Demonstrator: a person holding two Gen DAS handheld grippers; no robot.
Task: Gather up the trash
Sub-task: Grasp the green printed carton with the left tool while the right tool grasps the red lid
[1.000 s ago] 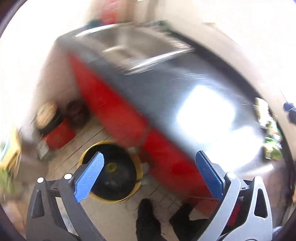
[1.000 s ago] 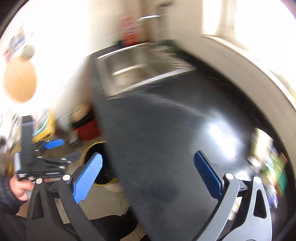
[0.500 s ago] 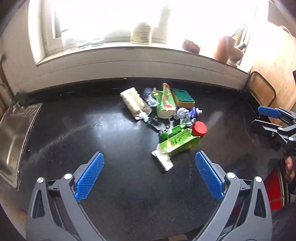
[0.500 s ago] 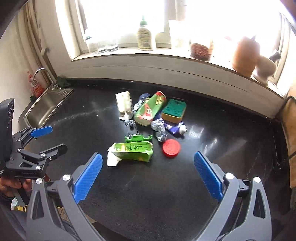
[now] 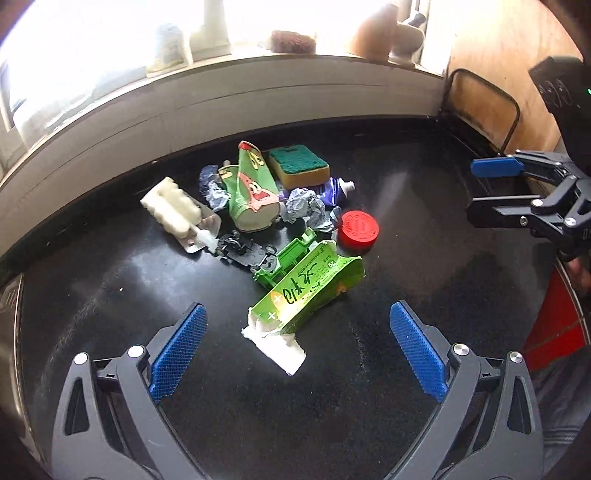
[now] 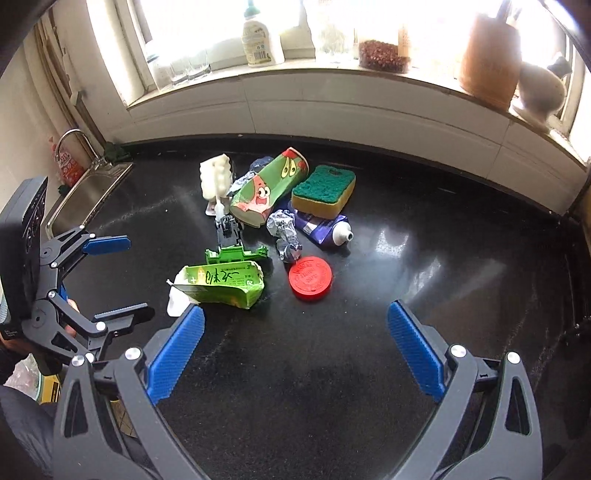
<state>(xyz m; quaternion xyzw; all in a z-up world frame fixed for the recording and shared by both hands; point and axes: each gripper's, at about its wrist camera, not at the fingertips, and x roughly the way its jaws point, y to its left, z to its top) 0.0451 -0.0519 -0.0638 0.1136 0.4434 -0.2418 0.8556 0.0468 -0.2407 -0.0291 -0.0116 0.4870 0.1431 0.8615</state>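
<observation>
Trash pile [image 5: 280, 225] on black countertop [image 6: 406, 258]; windowsill [image 6: 332, 70] behind.

Sharp fisheye views, blown-out window [image 6: 221, 33] backlight glaring off countertop [image 6: 391, 236]

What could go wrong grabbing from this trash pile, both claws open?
1. The green carton leans on the green plastic piece; pulling it may drag that along.
2. The red lid lies flat on the slick black counter, so fingers could skid off it.
3. The left claw and right claw face the same pile and could collide.
</observation>
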